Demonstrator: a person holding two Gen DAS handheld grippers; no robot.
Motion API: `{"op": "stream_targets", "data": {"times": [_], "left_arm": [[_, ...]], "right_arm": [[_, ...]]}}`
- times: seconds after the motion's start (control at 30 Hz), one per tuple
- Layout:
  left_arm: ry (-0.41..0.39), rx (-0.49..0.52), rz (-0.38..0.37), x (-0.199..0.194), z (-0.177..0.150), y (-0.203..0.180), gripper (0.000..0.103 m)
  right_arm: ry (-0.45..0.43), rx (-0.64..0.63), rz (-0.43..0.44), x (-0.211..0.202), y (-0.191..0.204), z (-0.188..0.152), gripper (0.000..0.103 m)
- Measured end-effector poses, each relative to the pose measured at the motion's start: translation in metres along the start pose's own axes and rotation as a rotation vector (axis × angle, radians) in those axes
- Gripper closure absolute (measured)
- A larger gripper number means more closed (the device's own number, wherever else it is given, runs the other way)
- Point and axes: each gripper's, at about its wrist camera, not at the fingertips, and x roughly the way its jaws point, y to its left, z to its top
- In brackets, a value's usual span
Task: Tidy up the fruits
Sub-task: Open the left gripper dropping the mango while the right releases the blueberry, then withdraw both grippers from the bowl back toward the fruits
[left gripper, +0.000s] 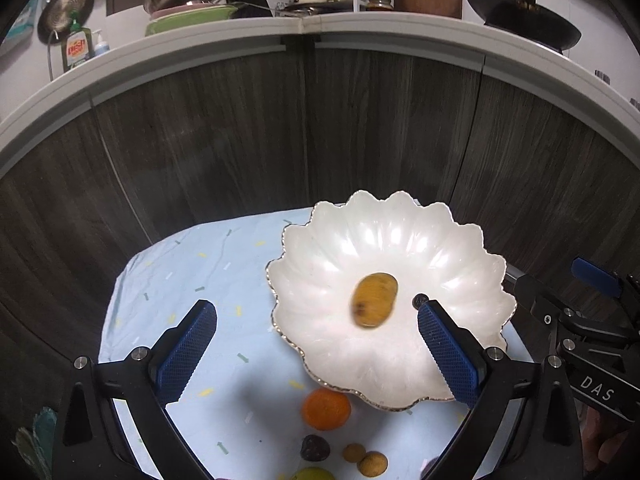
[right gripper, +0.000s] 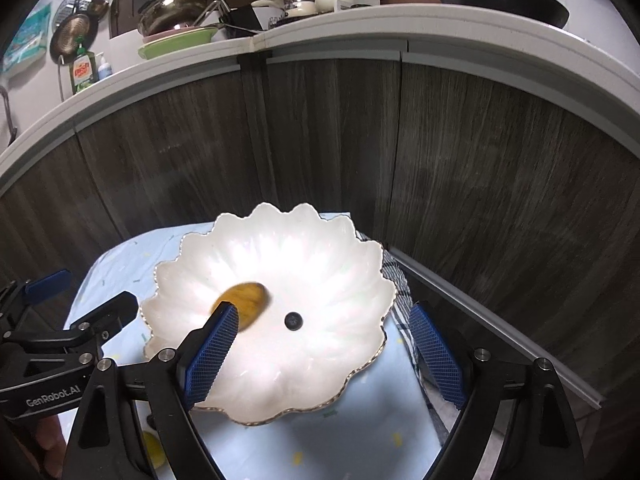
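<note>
**Fruits: one blurred in the bowl, rest on the cloth**

Left gripper (left gripper: 318, 318): jaws wide apart, nothing btwn them, held above the near rim of the white scalloped bowl (left gripper: 440, 240). Right gripper (right gripper: 320, 330): also spread wide, empty, over the bowl from the other side. Both point fwd and tilt down toward the bowl.

Yellow-brown fruit (left gripper: 374, 299) shows blurred over the bowl's middle, so prob. dropping or rolling; can't tell if it touches. Small dark round spot (right gripper: 293, 321) sits at bowl centre.

Near edge of the light blue cloth (left gripper: 180, 280): orange (left gripper: 326, 408), dark fruit (left gripper: 315, 448), two small tan ones (left gripper: 372, 463), a green-yellow one partly cut off.

Handling, my guess: orange is firm, light, round, likely to roll; grip across its widest part, gently. Small tan ones prob. thin-shelled, need a soft pinch. Bowl looks glossy, fragile.
</note>
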Motion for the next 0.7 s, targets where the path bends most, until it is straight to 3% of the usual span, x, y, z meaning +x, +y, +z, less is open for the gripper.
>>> {"op": "stream_targets", "data": {"times": [0.7], "left_arm": [[-0.047,-0.032,0.004,-0.061,-0.028,0.033,0.001]], "right_arm": [[-0.051,-0.040,-0.003,-0.053,0.033,-0.010,0.015]]}}
